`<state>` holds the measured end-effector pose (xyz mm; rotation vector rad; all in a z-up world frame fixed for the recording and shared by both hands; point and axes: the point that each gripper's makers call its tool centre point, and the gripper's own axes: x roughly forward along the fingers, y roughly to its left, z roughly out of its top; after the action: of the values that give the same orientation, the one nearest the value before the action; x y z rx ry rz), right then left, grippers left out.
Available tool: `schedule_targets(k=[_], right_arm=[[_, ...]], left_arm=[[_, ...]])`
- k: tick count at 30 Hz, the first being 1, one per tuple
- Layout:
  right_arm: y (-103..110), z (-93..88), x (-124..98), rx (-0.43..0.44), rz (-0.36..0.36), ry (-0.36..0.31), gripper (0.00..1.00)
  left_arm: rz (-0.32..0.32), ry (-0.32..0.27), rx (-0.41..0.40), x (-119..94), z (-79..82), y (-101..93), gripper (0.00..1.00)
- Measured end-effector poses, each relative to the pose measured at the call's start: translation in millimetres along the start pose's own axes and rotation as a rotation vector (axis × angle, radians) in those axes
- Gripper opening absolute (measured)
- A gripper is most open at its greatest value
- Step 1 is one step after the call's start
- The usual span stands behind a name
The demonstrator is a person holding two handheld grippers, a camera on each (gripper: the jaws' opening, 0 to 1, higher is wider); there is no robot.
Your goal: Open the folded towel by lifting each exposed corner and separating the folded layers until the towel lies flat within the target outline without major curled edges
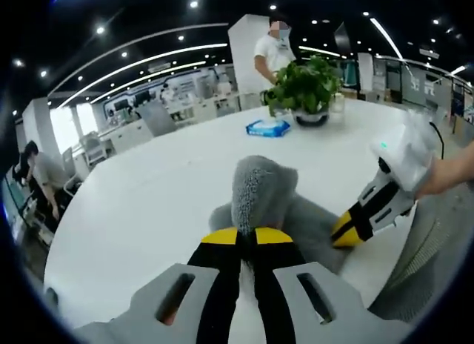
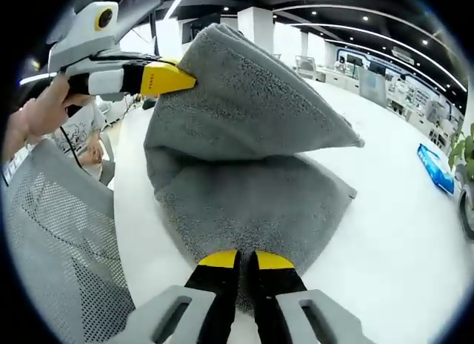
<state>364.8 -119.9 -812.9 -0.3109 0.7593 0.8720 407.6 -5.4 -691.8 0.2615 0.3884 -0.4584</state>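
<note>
An open-plan office with strip ceiling lights spreads behind a large white table (image 1: 148, 203), whose bare top runs far back to a potted plant (image 1: 307, 88) and a blue packet (image 1: 268, 127) beside it. A mesh chair back (image 2: 59, 240) stands at the near left edge of the table in the right gripper view, and a person in a white shirt (image 1: 274, 55) stands beyond the plant.

The grey towel (image 2: 252, 188) lies on the near part of the table, still folded over itself. Its lower layer rests flat on the white top, while an upper layer is raised into a tent that peaks at the far left.

The left gripper (image 2: 172, 78) holds that raised corner: its yellow tips are clamped on the towel's edge, and in the left gripper view the cloth stands up in a hump straight out of its closed jaws. The right gripper (image 2: 246, 261) sits low at the near edge, its two yellow tips pressed together on the towel's lower layer, apparently pinning or pinching it; in the left gripper view it comes in from the right, tips (image 1: 348, 229) down at the cloth.

The relation that matters is this: the lifted corner is up and to the far left of the pinned near edge, so the fold opens along a line between the two grippers. The left gripper is the one placed to carry the upper layer away, probably outward and over, while the right one anchors the layer beneath. No target outline can be made out on the table.
</note>
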Motion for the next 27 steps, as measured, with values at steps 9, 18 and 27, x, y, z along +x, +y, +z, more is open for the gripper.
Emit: schedule_targets(k=[9, 18, 27], right_arm=[[-0.1, 0.4, 0.2, 0.006, 0.003, -0.003, 0.04], [-0.1, 0.4, 0.2, 0.009, 0.006, -0.004, 0.04], [0.3, 0.3, 0.2, 0.011, 0.009, -0.004, 0.04]], left_arm=[[0.033, -0.004, 0.009, -5.6, 5.6, 20.9, 0.04], [0.061, 0.015, 0.023, -10.6, 2.9, 37.7, 0.04], [0.079, 0.018, 0.017, -16.7, -3.0, 38.3, 0.04]])
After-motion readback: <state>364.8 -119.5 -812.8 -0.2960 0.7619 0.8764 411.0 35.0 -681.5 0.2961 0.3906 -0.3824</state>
